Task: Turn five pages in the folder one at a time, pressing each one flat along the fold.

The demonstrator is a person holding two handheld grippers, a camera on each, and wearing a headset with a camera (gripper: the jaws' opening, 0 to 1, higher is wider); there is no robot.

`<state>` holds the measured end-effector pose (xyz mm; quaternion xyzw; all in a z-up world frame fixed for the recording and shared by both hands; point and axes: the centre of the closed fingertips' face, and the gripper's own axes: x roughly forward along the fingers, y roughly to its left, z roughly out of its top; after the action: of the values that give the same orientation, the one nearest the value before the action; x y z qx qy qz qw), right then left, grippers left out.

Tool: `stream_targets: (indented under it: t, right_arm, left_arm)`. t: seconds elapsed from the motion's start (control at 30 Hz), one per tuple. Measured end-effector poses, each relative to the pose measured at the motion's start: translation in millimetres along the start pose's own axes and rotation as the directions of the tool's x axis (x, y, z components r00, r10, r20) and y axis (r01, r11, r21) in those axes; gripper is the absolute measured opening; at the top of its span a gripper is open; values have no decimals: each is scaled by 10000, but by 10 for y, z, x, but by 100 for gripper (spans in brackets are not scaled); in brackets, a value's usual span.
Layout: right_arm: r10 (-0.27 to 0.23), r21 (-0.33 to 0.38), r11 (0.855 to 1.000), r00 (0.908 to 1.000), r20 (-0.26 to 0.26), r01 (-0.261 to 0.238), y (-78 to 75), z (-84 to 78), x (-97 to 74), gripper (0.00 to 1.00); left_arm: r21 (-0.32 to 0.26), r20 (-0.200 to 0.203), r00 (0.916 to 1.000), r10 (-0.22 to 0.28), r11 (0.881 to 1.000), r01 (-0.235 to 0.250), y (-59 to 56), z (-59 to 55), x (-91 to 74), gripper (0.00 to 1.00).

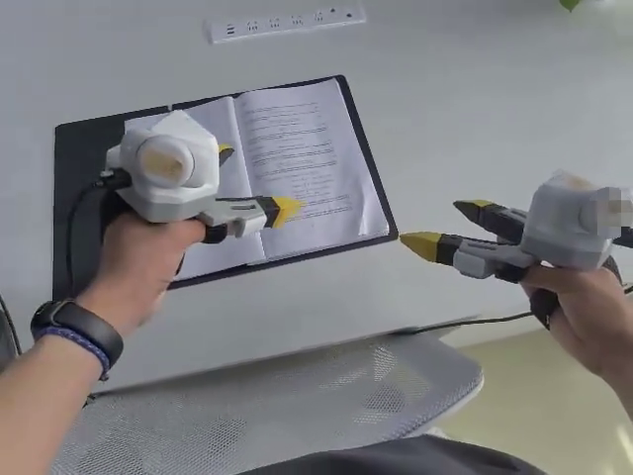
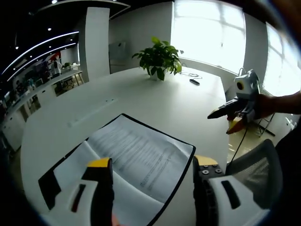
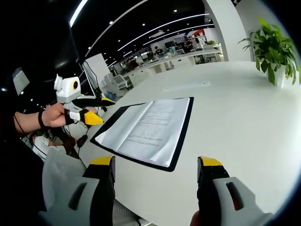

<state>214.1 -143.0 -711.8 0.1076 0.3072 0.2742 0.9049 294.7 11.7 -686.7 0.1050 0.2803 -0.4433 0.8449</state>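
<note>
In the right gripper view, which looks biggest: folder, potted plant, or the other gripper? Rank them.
1. folder
2-3. potted plant and left gripper look about alike, so they stay unranked.

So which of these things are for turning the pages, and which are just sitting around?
For the job: the folder lying open on the table, its pages, the left gripper and the right gripper, both open and holding nothing.

Just sitting around: the power strip, the potted plant, the mesh chair.
</note>
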Motion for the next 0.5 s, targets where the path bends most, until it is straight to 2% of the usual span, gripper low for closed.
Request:
stream_targets:
  t: [0.5]
  right_arm:
    - [-18, 106, 9999, 10000, -29, 18, -46, -55, -24, 70]
  left_arm:
    - [14, -318, 9963, -800, 9968, 801, -337, -34, 643, 67]
